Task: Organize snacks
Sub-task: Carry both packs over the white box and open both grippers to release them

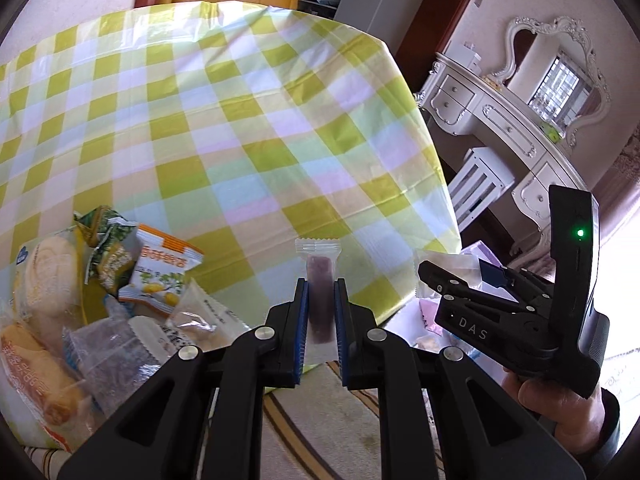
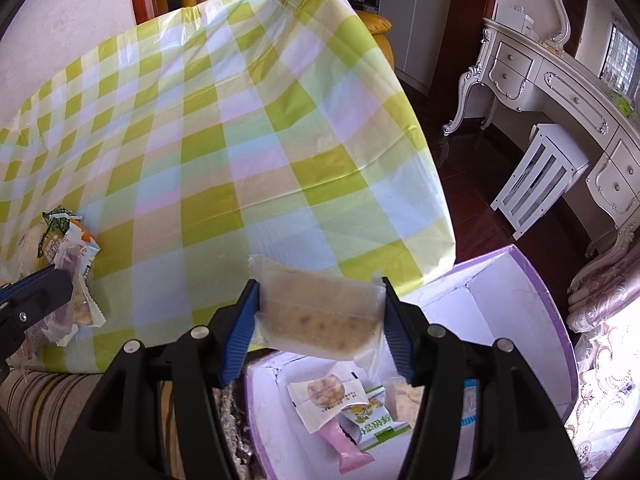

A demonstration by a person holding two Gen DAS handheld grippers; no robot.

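the left gripper (image 1: 321, 316) was clamped on a purple snack bar (image 1: 320, 308) over the table (image 1: 240, 140) edge, while the right gripper (image 2: 320, 328) grasped a pale cake pack (image 2: 320, 316) above the box (image 2: 532, 292).

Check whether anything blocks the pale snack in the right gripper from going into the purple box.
Nothing visible does. The right gripper holds the pale snack packet above the near edge of the open purple box. The box has no lid on, and the few snacks on its floor leave room.
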